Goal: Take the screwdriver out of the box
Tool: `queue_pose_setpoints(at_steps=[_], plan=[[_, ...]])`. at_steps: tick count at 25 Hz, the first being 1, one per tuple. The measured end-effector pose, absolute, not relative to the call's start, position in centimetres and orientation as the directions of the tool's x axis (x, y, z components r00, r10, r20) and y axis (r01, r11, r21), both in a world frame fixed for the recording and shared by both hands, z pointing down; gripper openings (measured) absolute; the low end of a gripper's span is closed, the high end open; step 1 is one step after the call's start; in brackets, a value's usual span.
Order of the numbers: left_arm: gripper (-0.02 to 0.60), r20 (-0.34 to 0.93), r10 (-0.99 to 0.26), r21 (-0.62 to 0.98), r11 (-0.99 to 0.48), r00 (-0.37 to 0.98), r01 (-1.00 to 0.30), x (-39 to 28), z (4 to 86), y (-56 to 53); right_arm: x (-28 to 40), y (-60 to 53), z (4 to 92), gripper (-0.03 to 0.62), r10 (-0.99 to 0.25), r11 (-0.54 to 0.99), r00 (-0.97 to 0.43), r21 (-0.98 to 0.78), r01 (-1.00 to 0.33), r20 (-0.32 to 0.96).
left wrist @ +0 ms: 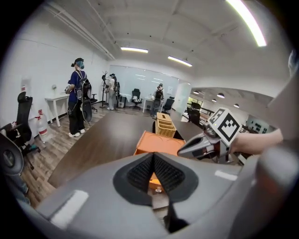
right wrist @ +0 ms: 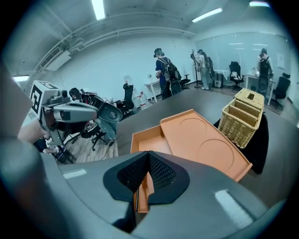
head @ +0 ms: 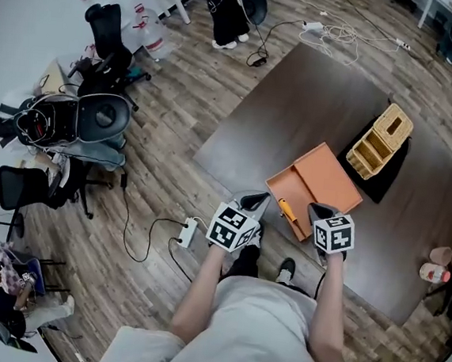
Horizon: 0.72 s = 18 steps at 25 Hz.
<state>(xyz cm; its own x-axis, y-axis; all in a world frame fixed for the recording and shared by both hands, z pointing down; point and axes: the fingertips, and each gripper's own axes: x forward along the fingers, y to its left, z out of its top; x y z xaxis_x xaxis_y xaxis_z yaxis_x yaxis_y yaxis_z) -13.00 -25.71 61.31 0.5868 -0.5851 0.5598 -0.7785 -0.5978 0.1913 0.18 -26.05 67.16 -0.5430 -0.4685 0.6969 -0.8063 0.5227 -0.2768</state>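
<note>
The orange box [head: 321, 180] lies open on the dark table [head: 298, 96]. In its near compartment lies the screwdriver [head: 287, 210] with its orange handle. My left gripper [head: 260, 197] hovers at the table's near edge, just left of the screwdriver, jaws together and empty. My right gripper [head: 317, 211] is just right of it, also shut on nothing. In the left gripper view the left gripper [left wrist: 153, 156] points at the box [left wrist: 159, 142], with the right gripper [left wrist: 205, 142] beside it. In the right gripper view the right gripper [right wrist: 148, 154] hangs over the box [right wrist: 196, 140].
A wicker basket [head: 381, 141] stands on a black cloth behind the box. A small bottle [head: 436, 273] sits at the table's right edge. Office chairs [head: 97, 116] crowd the floor at left, and a power strip [head: 188, 232] lies near my feet. People stand far across the room [left wrist: 76, 95].
</note>
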Motion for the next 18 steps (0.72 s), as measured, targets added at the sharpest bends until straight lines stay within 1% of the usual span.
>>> queue_pose_setpoints(at_steps=[6, 10, 16, 18], plan=[[0.054, 0.569, -0.486, 0.237, -0.675, 0.663, -0.698, -10.2, 63.5, -26.7, -0.2, -24.7, 70.0, 0.002, -0.350, 0.547, -0.527, -0.287, -0.786, 0.774], [0.054, 0.568, -0.414, 0.280, -0.715, 0.711, -0.640, -8.6, 64.3, -26.3, -1.2, -23.3, 70.7, 0.002, -0.231, 0.569, -0.547, -0.343, -0.747, 0.805], [0.054, 0.576, -0.326, 0.264, -0.794, 0.750, -0.548, -7.5, 65.0, -26.9, -1.8, -22.9, 72.2, 0.006, -0.140, 0.577, -0.521, -0.358, -0.734, 0.842], [0.054, 0.574, -0.305, 0.257, -0.814, 0.760, -0.521, -7.6, 65.2, -27.3, -2.5, -22.6, 72.7, 0.025, -0.107, 0.582, -0.527, -0.376, -0.721, 0.843]])
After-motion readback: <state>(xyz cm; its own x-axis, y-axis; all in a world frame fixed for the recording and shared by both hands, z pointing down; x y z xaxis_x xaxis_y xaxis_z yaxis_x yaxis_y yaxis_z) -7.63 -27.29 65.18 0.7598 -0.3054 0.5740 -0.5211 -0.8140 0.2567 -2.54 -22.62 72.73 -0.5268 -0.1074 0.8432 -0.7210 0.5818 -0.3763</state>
